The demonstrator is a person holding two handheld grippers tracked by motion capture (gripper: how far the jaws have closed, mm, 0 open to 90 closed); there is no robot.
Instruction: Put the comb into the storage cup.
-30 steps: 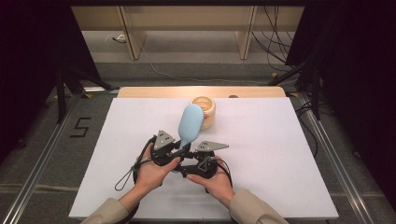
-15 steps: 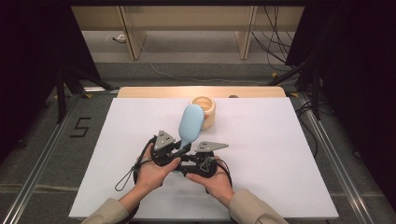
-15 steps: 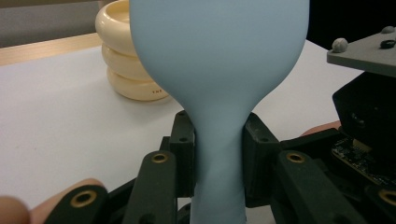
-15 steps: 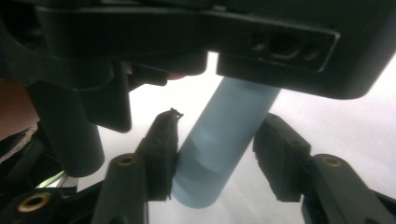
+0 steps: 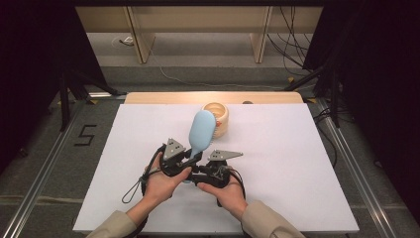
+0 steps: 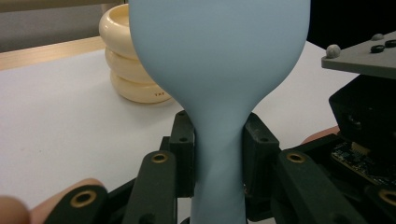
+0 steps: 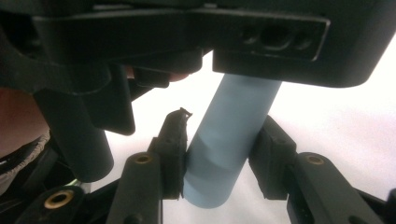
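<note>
Nothing has visibly moved since the earlier high views: both hands sit in the same spot near the front middle of the white desk (image 5: 297, 148), and the light blue brush (image 5: 200, 131) points the same way. It is held off the desk with its long axis running from the person up and away, tilting slightly right, so its broad oval head reaches out over the near side of the cream ringed holder (image 5: 218, 116) at the far middle of the desk. The left tongs (image 5: 174, 159) are closed on the narrow neck just below the head; in the left gripper view the two pads press the neck (image 6: 218, 154) from either side, with the holder (image 6: 122, 51) standing beyond it on the left. The right tongs (image 5: 210, 171) sit just behind and beside the left, lower on the handle. In the right gripper view the handle's cylindrical butt (image 7: 224, 154) stands between the jaws; the left pad touches it, while a sliver of light shows at the right pad, so whether that grip is firm I cannot tell. Both hands are about equally near the brush, the left nearer the head. Hidden: the bristle side, the holder's inside, and much of the right gripper view behind the other gripper's body.
</note>
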